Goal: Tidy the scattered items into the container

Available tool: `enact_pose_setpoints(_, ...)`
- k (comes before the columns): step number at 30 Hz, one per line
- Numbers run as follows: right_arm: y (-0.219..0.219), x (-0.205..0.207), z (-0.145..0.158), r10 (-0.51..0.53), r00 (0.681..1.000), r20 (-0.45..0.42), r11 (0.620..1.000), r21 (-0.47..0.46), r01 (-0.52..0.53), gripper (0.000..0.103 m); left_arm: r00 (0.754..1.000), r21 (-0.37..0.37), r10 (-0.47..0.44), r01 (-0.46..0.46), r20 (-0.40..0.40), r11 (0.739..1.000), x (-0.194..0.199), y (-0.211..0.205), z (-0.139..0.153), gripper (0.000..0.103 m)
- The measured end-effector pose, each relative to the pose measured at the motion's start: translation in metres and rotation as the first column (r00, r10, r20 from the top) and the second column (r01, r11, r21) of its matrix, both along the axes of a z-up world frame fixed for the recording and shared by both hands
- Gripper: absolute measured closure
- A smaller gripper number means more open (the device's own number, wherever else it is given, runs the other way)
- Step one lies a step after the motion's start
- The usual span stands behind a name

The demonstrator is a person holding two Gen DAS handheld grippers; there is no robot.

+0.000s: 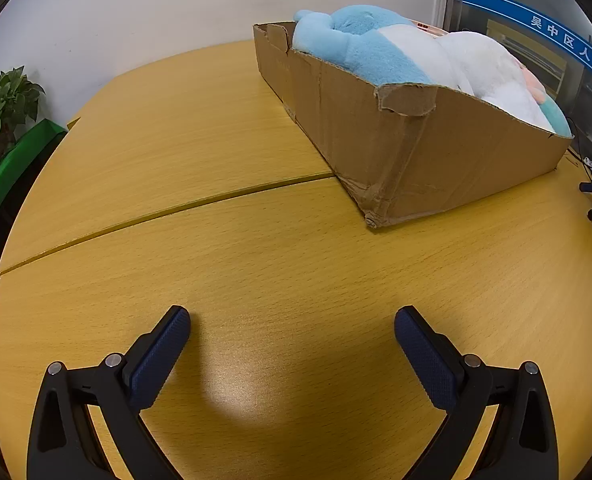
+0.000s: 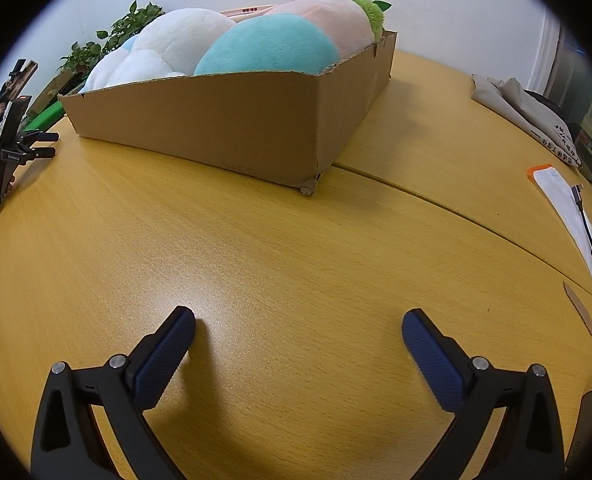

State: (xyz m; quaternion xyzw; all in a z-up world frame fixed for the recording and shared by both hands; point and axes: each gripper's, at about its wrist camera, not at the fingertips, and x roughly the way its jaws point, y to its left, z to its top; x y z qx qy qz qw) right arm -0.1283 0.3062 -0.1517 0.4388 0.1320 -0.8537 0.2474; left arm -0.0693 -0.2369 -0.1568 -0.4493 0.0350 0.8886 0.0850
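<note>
A brown cardboard box point(image 1: 435, 152) stands on the wooden table, far right in the left wrist view; it also shows in the right wrist view point(image 2: 232, 120) at centre left. It holds several plush toys: a blue and white one point(image 1: 375, 46), and in the right wrist view a white one point(image 2: 176, 46), a teal one point(image 2: 268, 48), a pink one point(image 2: 335, 14) and a green one point(image 2: 373, 14). My left gripper point(image 1: 292, 318) is open and empty above bare table. My right gripper point(image 2: 297, 320) is open and empty, short of the box.
A seam crosses the table point(image 1: 168, 212). A potted plant point(image 1: 0, 112) stands at the left edge. In the right wrist view a folded grey cloth point(image 2: 523, 116), a white packet point(image 2: 571, 216) with a cable, and the other gripper point(image 2: 12, 148) at far left.
</note>
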Motion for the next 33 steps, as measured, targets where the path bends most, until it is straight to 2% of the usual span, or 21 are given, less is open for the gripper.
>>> enact_pose_setpoints(13, 0.0001, 0.0007, -0.0016, 0.0, 1.0, -0.004, 1.0, -0.001, 0.0, 0.0, 1.0, 0.003, 0.027, -0.027, 0.004, 1.0, -0.004, 0.0021, 0.0015, 0.0)
enact_pose_setpoints(24, 0.0049, -0.0019, -0.0019, 0.068, 0.998, -0.003, 0.998, -0.003, -0.068, 0.0, 1.0, 0.002, 0.03, -0.03, 0.003, 1.0, -0.0043, 0.0028, 0.0007, 0.0)
enact_pose_setpoints(33, 0.0049, -0.0016, -0.0028, 0.068, 0.998, -0.006, 0.998, -0.004, -0.068, 0.0, 0.999, 0.001, 0.032, -0.032, 0.003, 0.999, -0.0036, 0.0029, 0.0005, 0.0)
